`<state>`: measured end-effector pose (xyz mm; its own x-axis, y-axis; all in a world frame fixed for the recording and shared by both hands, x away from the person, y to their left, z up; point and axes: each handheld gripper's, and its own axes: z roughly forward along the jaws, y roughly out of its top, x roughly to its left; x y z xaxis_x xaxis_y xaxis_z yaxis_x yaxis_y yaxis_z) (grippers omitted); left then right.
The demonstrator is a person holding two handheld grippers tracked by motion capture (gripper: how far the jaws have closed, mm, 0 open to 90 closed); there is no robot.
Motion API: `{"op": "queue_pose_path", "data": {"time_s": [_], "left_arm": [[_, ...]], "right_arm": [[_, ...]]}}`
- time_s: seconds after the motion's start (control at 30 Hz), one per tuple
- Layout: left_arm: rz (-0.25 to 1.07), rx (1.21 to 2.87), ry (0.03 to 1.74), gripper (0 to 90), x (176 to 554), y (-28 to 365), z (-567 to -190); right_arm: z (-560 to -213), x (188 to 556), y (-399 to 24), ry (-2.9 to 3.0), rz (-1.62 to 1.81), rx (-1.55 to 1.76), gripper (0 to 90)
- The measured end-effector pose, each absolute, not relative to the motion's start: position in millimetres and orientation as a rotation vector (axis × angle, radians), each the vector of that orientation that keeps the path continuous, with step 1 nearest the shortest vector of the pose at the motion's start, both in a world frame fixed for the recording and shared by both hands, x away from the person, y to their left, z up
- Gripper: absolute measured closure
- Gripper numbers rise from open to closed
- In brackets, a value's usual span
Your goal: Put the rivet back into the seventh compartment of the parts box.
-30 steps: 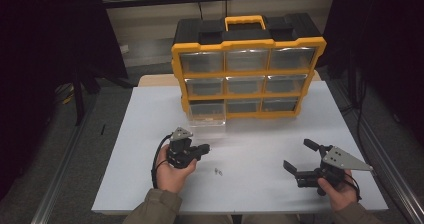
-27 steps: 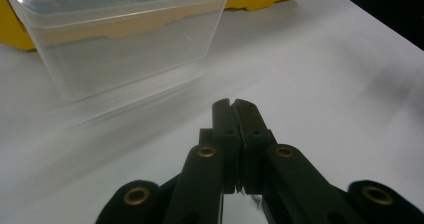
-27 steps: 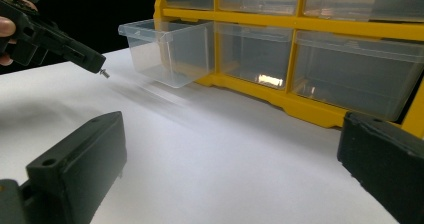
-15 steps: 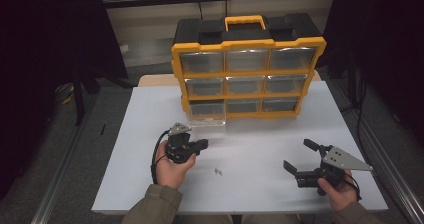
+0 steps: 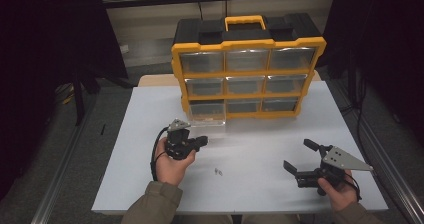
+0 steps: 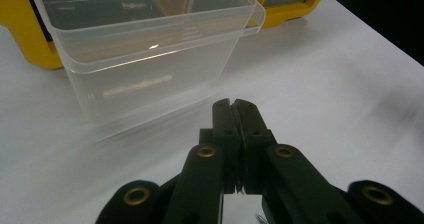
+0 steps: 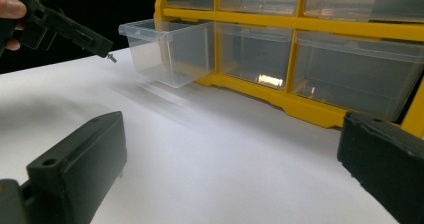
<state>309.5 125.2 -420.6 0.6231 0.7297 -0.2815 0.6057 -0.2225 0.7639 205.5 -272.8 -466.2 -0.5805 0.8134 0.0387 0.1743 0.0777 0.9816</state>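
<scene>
White counter (image 5: pixel 260 149) filling the lower frame of the high view, with a yellow drawer cabinet (image 5: pixel 248 45) standing at its upper centre. One clear drawer (image 5: pixel 207 115), lower left of the cabinet, is pulled out over the counter; it appears empty.

Left claw (image 5: pixel 202 141), centre left, is clenched and has edged slightly up the frame toward the drawer since a second ago, which suggests that a delivery into the drawer is under way. Right claw (image 5: pixel 298 155), lower right, is released, its jaws wide apart and holding nothing.

The right gripper view shows a small screw (image 7: pixel 113 58) pinched at the left claw's tip, just beside the drawer's rim; the left gripper view shows no more than a thin sliver between its closed jaws. The high view shows loose screws (image 5: pixel 218 172) lying on the counter, lower centre.
</scene>
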Motion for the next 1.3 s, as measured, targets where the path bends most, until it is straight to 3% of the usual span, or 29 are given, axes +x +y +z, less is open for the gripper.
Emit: {"op": "queue_pose_path", "data": {"time_s": [1.3], "left_arm": [[0.213, 1.903, 1.087, 88.8, 325.4, 119.3, -392.9]], "right_arm": [[-466.1, 205.4, -272.8, 1.823, 1.536, 0.978, 0.0]]}}
